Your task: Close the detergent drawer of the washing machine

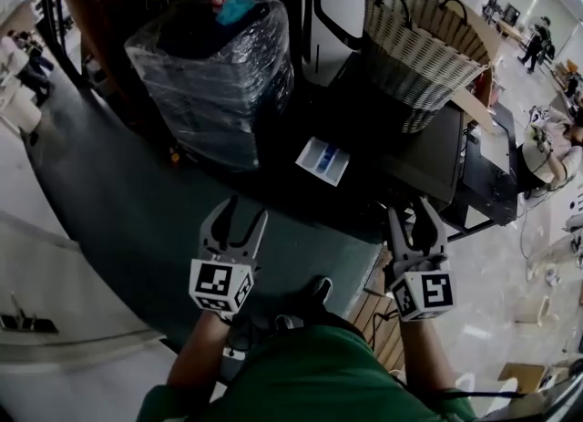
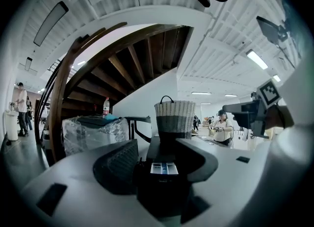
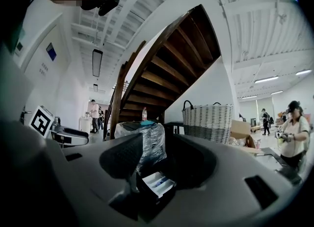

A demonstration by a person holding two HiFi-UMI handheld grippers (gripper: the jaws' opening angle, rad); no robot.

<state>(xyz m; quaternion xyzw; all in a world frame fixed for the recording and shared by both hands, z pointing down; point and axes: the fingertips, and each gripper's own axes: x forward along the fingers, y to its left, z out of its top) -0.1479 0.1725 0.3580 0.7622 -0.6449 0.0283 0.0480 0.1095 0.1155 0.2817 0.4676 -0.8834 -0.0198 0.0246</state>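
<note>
White plastic with blue compartments, the boxy detergent drawer (image 1: 323,160) juts open from the dark, smooth washing machine (image 1: 428,160), at 1 o'clock from the left gripper (image 1: 244,215) and 11 o'clock from the right gripper (image 1: 410,213). Both claws gape wide, empty, well short of it. An off-centre push could skew it and jam it in its slot.

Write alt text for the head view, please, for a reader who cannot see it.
The white detergent drawer stands pulled out of a dark washing machine with a wicker basket on top. The left gripper and right gripper, both open and empty, are held short of it.
</note>
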